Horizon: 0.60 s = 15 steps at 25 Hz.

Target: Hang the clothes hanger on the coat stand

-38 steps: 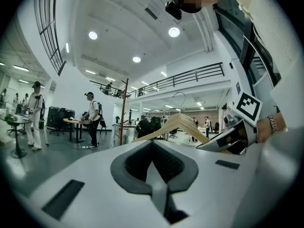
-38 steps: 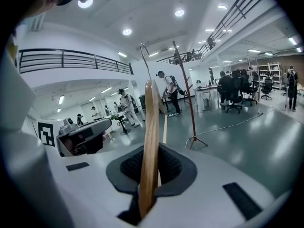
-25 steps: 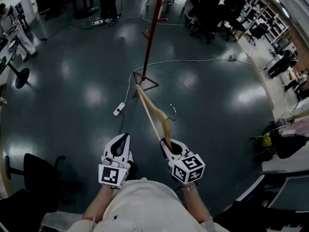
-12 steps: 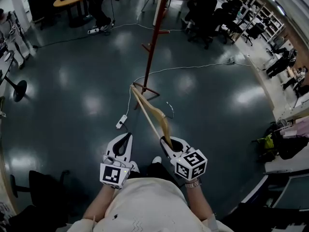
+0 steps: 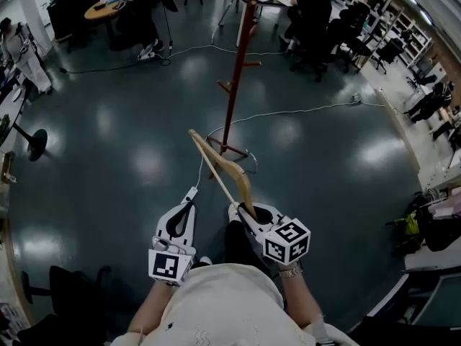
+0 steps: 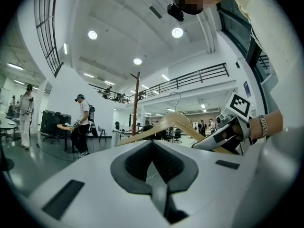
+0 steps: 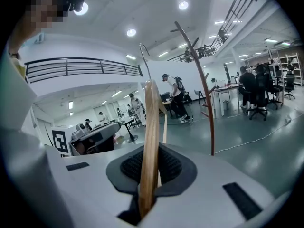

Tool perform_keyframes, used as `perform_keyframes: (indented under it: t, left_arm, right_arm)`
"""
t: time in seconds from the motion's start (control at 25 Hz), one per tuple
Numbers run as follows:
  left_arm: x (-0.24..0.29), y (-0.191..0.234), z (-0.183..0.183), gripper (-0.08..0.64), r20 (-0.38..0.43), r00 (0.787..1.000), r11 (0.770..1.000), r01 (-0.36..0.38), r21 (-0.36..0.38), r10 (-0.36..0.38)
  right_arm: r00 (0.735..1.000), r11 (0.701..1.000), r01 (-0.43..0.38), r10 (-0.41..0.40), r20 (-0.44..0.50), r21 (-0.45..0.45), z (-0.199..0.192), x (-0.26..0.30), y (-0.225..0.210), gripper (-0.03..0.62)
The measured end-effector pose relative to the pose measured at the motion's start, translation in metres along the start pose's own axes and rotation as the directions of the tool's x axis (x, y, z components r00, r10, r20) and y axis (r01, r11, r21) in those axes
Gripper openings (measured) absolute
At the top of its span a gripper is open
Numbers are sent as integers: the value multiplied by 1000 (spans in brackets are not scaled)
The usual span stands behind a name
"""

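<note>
The right gripper's (image 5: 241, 213) jaws clamped the wooden clothes hanger (image 5: 223, 168), the left gripper's (image 5: 191, 197) jaws seemed closed and empty, and the coat stand (image 5: 236, 78) had drawn nearer.

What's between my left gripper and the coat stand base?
Head view: mostly bare dark floor, with a white cable trailing across it toward the coat stand. The hanger in the right gripper reaches over that stretch.

A white cable (image 5: 324, 107) is laid across the dark floor (image 5: 108, 143); a round table (image 5: 104, 9) is noted far left.
</note>
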State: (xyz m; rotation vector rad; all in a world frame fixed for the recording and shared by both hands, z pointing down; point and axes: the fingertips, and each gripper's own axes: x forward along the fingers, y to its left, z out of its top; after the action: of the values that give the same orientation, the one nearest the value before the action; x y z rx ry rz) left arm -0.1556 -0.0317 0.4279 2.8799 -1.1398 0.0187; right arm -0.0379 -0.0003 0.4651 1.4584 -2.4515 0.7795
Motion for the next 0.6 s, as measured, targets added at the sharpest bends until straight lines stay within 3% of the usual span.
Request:
perform_keyframes:
  t: [0.28, 0.6]
  left_arm:
    - [97, 30, -2, 12, -49, 997, 998, -60, 20, 60]
    - [221, 66, 41, 12, -26, 986, 986, -162, 42, 164]
  right_arm:
    - [995, 995, -96, 96, -3, -32, 68, 48, -81, 43]
    - [978, 974, -207, 203, -43, -97, 167, 87, -189, 43]
